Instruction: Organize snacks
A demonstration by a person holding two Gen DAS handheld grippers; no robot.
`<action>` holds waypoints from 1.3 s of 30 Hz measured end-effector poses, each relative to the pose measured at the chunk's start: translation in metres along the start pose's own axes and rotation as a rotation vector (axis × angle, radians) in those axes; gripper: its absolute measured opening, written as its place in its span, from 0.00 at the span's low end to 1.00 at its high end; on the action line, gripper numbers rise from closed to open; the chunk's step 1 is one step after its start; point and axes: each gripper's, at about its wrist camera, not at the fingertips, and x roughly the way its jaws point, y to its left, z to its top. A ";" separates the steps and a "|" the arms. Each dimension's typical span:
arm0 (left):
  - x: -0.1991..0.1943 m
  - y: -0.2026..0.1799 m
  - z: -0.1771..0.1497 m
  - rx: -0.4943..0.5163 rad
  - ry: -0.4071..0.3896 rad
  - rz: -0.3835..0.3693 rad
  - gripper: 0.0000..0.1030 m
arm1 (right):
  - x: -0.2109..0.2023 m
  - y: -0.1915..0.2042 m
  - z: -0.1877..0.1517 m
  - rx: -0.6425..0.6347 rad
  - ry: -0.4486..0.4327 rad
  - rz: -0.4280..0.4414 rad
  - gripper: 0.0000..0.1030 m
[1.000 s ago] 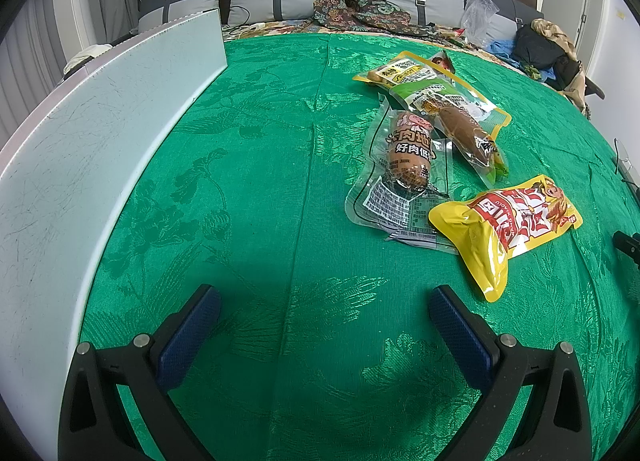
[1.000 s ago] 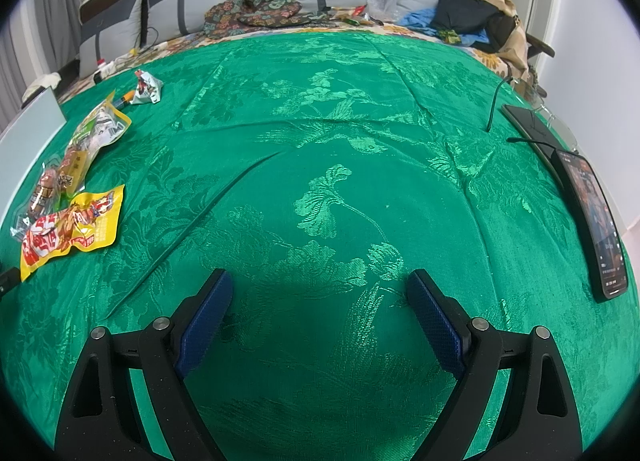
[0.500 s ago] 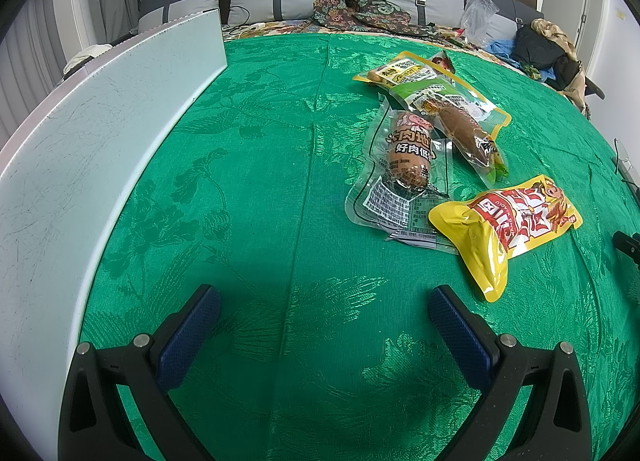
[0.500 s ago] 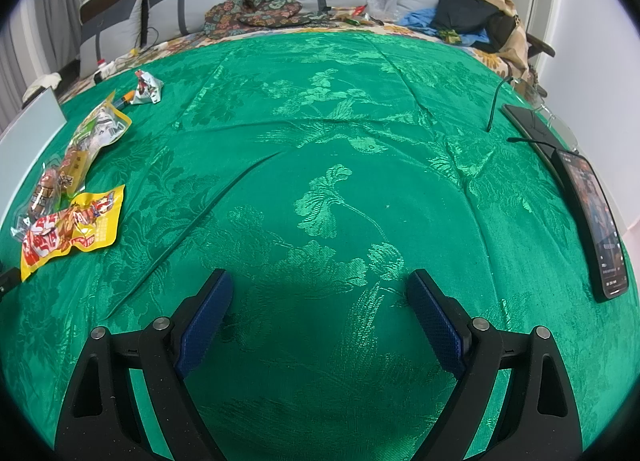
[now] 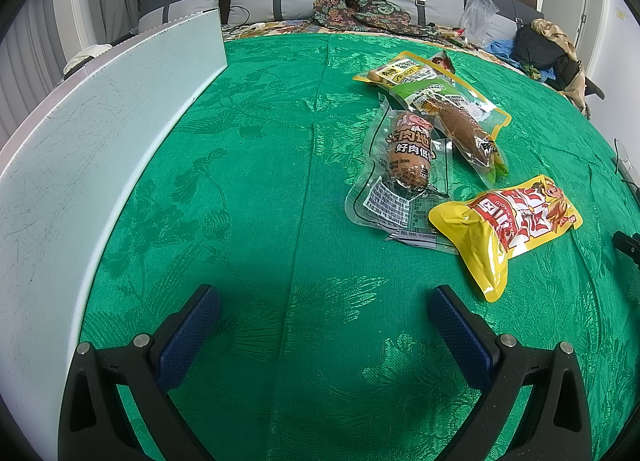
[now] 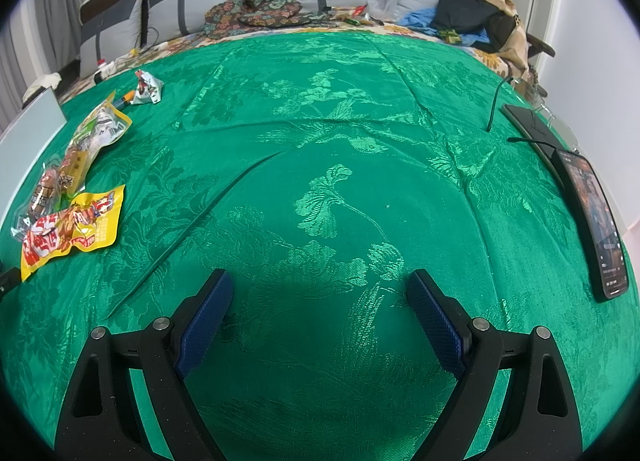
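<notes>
Several snack packs lie on a green cloth. In the left wrist view a yellow and red pouch [image 5: 508,229] lies nearest, with a clear sausage pack [image 5: 404,169] behind it, then a green-labelled pack [image 5: 460,117] and a yellow pack [image 5: 400,71]. My left gripper [image 5: 324,305] is open and empty, low over the cloth, to the front left of them. In the right wrist view the same pouch [image 6: 68,229] and packs [image 6: 86,145] lie at the far left. My right gripper [image 6: 318,297] is open and empty over bare cloth.
A pale upright panel [image 5: 88,149] runs along the left side. A crumpled wrapper [image 6: 148,89] lies beyond the packs. A phone [image 6: 596,217] and a dark tablet with a cable [image 6: 528,125] lie at the right edge. Pillows and clothes are piled at the back.
</notes>
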 end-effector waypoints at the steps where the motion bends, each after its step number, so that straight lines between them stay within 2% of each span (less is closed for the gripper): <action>1: 0.000 0.000 0.000 0.000 0.000 0.000 1.00 | 0.000 0.000 0.000 0.000 0.000 0.000 0.89; 32: -0.001 0.001 0.000 -0.002 0.000 -0.003 1.00 | 0.000 0.000 0.000 0.001 -0.001 0.002 0.89; 34: -0.003 0.001 -0.001 0.008 0.003 -0.032 1.00 | 0.000 0.000 0.000 0.001 -0.001 0.002 0.89; 36: -0.007 0.005 0.000 0.011 0.025 -0.101 1.00 | 0.000 0.000 0.000 0.001 -0.001 0.002 0.89; 37: -0.011 0.012 0.001 -0.013 0.033 -0.154 1.00 | 0.000 0.000 0.000 0.001 -0.001 0.002 0.89; 39: -0.018 0.019 0.008 -0.048 0.028 -0.210 0.99 | 0.000 0.000 0.000 0.001 -0.001 0.002 0.89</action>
